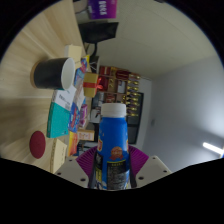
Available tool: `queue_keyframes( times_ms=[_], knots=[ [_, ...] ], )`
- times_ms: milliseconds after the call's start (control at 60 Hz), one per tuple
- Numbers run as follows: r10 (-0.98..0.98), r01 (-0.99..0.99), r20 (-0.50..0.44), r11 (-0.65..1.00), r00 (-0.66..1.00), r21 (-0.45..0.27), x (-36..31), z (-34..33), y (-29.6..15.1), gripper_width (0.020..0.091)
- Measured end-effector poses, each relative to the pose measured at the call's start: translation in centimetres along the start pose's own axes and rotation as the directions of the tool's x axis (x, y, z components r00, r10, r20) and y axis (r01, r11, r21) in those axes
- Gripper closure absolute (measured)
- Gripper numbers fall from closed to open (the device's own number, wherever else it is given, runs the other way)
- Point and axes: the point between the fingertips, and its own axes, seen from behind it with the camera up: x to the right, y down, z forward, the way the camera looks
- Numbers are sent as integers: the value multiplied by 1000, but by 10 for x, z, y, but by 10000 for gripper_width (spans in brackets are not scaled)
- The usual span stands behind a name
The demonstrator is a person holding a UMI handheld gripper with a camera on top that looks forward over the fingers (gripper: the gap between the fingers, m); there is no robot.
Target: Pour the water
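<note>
Tongs clamped on bottle, purple pads pressing both sides; blue cap, white upper body, blue label. View rolled sideways. Bottle held off the tabletop. On tabletop: dark cup mid-surface, red disc near an edge, boxes beside cup. Shelves with colourful goods beyond.

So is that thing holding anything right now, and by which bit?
Yes. The gripper holds a blue and white bottle, tilted with the whole view. Its purple pads press on the bottle's lower body, below the white cap.
</note>
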Motion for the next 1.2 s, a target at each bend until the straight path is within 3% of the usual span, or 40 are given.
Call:
queue_keyframes(
  times_ms=[100,217,367,667,750,850,900,967,1067,1083,1200],
  knots=[
    [-128,128,5,992,992,11,-14,30,-28,630],
    [-405,410,-81,910,911,59,-6,38,-59,629],
    [-580,597,-160,799,798,80,-4,43,-88,627],
    [-639,655,-172,754,750,53,8,49,-94,626],
    [-440,451,-145,890,886,61,16,50,-84,630],
    [170,-165,-96,985,981,54,25,48,-64,626],
    [534,-533,-53,846,844,26,20,47,-50,634],
    [870,-870,3,493,493,30,14,39,-43,629],
    [994,-995,65,90,87,-34,-6,44,-32,628],
    [998,-999,54,32,32,-11,-31,36,-42,630],
    [998,-993,57,-20,-27,-113,-62,60,-22,631]
  ],
)
